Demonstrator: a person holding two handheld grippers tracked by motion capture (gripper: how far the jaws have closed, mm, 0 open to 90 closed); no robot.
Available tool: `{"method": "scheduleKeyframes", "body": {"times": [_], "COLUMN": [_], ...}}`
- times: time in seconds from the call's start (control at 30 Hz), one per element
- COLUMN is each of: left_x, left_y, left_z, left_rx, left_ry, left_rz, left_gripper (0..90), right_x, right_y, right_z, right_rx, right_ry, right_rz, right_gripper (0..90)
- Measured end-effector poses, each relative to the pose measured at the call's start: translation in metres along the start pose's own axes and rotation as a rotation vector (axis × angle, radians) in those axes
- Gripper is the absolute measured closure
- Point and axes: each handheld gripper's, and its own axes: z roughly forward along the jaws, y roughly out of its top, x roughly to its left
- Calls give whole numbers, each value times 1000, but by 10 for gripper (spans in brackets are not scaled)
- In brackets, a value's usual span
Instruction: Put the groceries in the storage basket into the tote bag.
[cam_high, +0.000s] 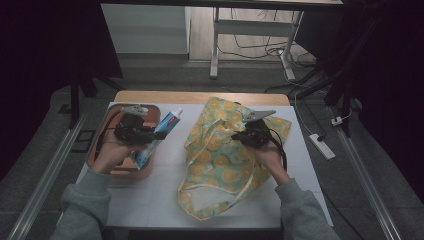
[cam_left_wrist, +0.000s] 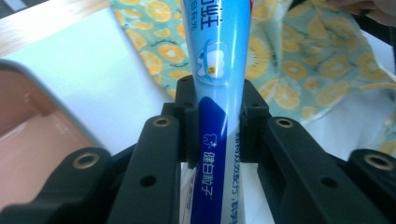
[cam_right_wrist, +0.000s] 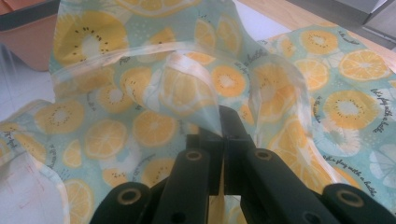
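A blue and white toothpaste tube (cam_high: 161, 131) is clamped in my left gripper (cam_high: 148, 134), above the right rim of an orange basket (cam_high: 116, 171). In the left gripper view the jaws press both sides of the toothpaste tube (cam_left_wrist: 218, 84), whose far end points toward the bag. A pale green cloth bag (cam_high: 227, 155) printed with orange slices lies on the white table top. My right gripper (cam_high: 236, 135) is shut on a fold of the bag's upper edge and lifts it. The right gripper view shows the bag's cloth (cam_right_wrist: 187, 93) pinched between the closed jaws.
The basket (cam_left_wrist: 32, 135) has a grey rim and a bare pink inside. The white table top (cam_high: 150, 200) lies on a wooden table whose far edge (cam_high: 200, 96) borders a grey floor. A white power strip (cam_high: 322, 146) lies on the floor at right.
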Motion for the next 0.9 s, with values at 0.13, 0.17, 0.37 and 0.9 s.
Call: {"method": "scheduleKeyframes", "body": {"times": [0.13, 0.17, 0.37, 0.9], "left_x": [-11, -13, -33, -76], "left_y": [3, 4, 9, 15], "left_z": [4, 5, 14, 55], "left_rx": [2, 2, 11, 95], "left_ry": [-30, -56, -119, -188], "left_rz": [33, 38, 86, 174], "left_gripper": [740, 740, 739, 740], "right_x": [0, 0, 1, 3], "right_y": [0, 0, 1, 5], "right_z": [-1, -1, -2, -6], "right_rx": [-4, -4, -12, -39], "right_ry": [-2, -1, 2, 9], "right_rz": [-1, -2, -2, -3], "right_gripper": [893, 893, 894, 893]}}
